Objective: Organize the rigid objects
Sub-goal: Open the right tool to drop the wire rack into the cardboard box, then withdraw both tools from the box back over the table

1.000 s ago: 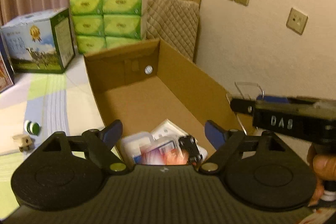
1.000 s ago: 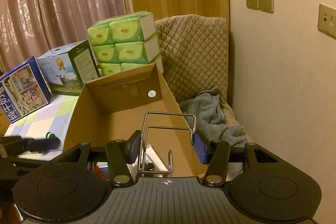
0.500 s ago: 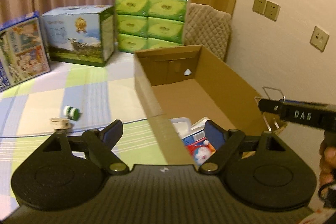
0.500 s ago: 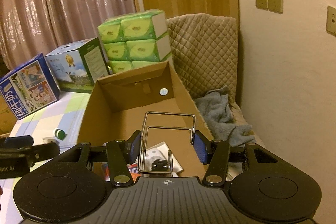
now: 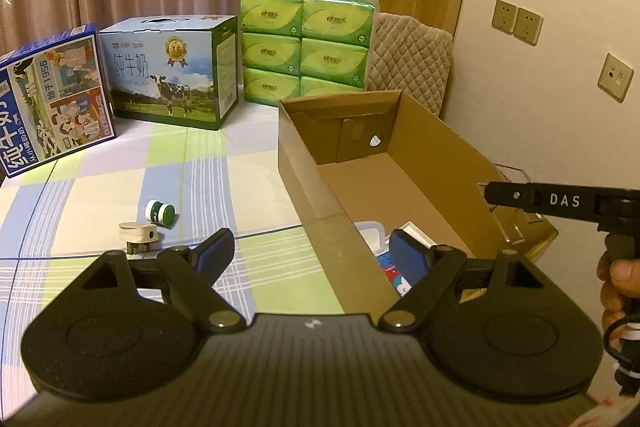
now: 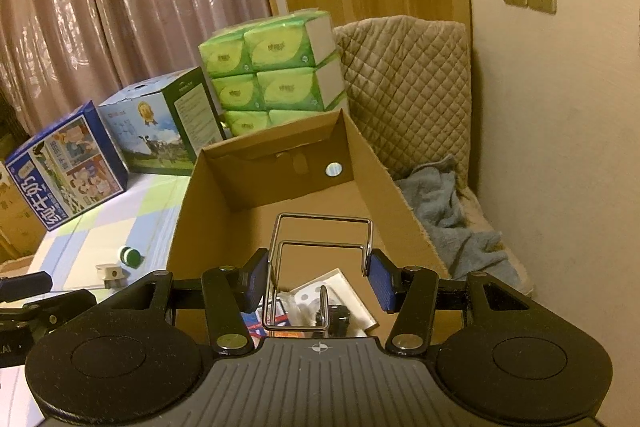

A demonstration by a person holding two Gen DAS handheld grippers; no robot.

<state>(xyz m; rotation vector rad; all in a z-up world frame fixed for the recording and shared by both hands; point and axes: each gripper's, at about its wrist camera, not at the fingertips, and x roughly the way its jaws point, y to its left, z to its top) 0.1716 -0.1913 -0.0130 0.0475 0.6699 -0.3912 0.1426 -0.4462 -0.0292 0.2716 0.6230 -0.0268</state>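
Observation:
An open cardboard box (image 5: 432, 147) lies on a checked sheet (image 5: 120, 187). In the right wrist view my right gripper (image 6: 320, 277) is shut on a bent metal wire rack (image 6: 324, 227), held above the box's (image 6: 384, 179) near end. Below it lie a white carton (image 6: 340, 287) and other small items. My left gripper (image 5: 310, 251) is open and empty, straddling the box's left wall. On the sheet to its left are a small green bottle (image 5: 160, 213) on its side and a cream plug adapter (image 5: 138, 233). The right gripper's black body (image 5: 560, 201) shows at the right, held by a hand (image 5: 618, 279).
Two milk cartons (image 5: 168, 75) (image 5: 52, 99) and a stack of green tissue packs (image 5: 308, 47) line the back. A quilted chair (image 6: 404, 75) with a grey cloth (image 6: 448, 219) stands right of the box, against a wall with sockets (image 5: 518, 21).
The left gripper has swung left, from over the box's contents to its left wall, so the bottle and adapter now show ahead. The right gripper still holds the wire rack over the box.

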